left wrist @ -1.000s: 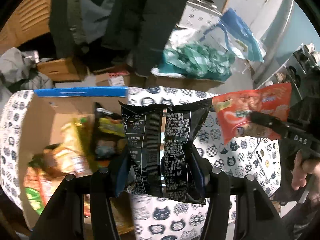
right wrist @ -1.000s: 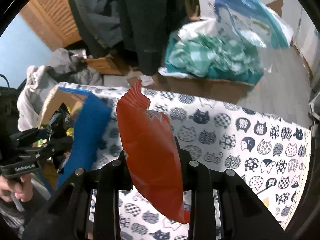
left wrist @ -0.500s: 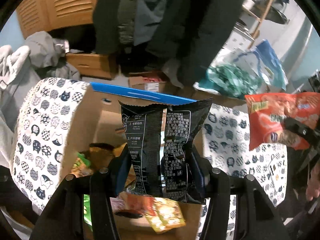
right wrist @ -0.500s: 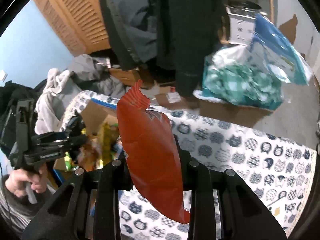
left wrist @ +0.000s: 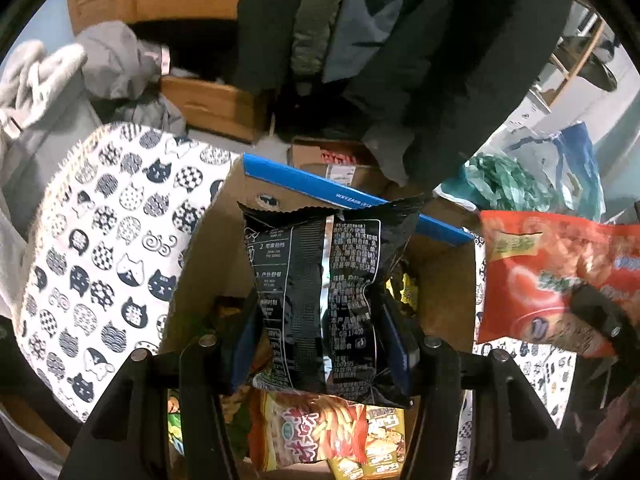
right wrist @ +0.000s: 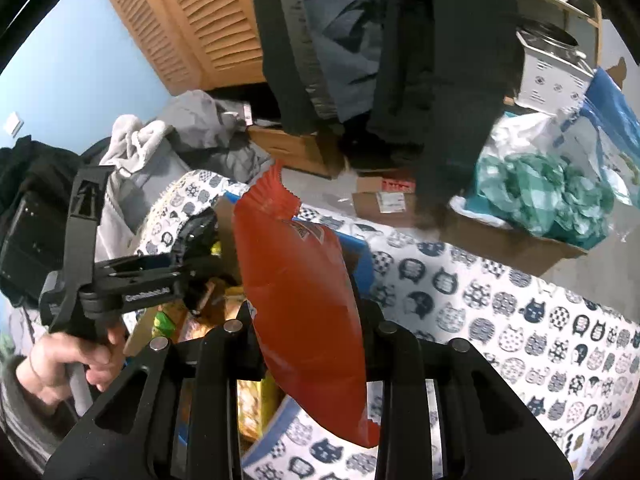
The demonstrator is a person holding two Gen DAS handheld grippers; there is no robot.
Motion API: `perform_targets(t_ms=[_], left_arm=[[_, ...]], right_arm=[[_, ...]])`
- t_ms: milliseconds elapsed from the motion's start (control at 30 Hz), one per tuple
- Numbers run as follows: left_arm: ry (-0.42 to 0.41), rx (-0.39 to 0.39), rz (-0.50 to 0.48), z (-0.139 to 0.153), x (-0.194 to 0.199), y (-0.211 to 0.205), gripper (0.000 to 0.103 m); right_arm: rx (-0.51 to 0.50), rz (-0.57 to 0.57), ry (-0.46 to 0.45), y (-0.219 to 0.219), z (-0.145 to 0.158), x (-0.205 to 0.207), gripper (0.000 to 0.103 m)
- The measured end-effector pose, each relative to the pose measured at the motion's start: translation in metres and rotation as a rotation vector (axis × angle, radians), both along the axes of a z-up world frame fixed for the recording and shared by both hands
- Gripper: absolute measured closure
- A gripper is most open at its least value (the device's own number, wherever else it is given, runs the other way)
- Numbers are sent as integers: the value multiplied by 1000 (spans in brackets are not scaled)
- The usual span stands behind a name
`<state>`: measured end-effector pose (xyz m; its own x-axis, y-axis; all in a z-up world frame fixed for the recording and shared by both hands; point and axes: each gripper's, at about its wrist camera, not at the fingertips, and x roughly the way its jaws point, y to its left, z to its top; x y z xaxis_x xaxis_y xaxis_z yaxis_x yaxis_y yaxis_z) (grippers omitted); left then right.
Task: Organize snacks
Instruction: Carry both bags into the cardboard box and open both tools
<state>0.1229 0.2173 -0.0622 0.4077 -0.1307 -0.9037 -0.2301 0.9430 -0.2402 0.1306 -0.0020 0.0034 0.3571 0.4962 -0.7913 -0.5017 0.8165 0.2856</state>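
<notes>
While the left claw [left wrist: 320,344] stays out of contact with the surface, it's clamped on a black snack packet [left wrist: 320,292], held upright over the open cardboard box [left wrist: 208,248]. Snack bags [left wrist: 320,436] lie inside the box. Right claw [right wrist: 308,328] is clamped on a red snack bag [right wrist: 304,304], held above the cat-print cloth [right wrist: 500,312] just beside the box's blue-edged flap [left wrist: 320,192].
</notes>
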Motion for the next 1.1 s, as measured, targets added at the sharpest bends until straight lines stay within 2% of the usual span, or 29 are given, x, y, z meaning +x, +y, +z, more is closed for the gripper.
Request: perform_targets(t_ms=[233,400,567,633,767,867,1033,1100], left_arm=[[24,13,-6,-12,9,3,46],[45,-11,17,-18,11,9,45],[42,3,42,-15,8,16,41],[38,3,49,-13,5,19,36],[39,-5,47,-9,-5,19,35],[32,0,34,-3,-17,16,31],[9,30,-6,12,-41,7,27],[-1,53,-18,20,-51,3,26]], right_arm=[[-95,0,-25,36,-20,0,75],[-175,1,-50,55,-38,-3,75],[-204,25,-30,66,-55,-12,75],[-212,35,-25,67,-57,-19,70],[-191,50,-20,62,-53,-35,62],[-167,63,-22,56,-45,-47,51],[-135,82,-37,43,-27,-69,49],[-133,86,-49,36,-19,-76,44]])
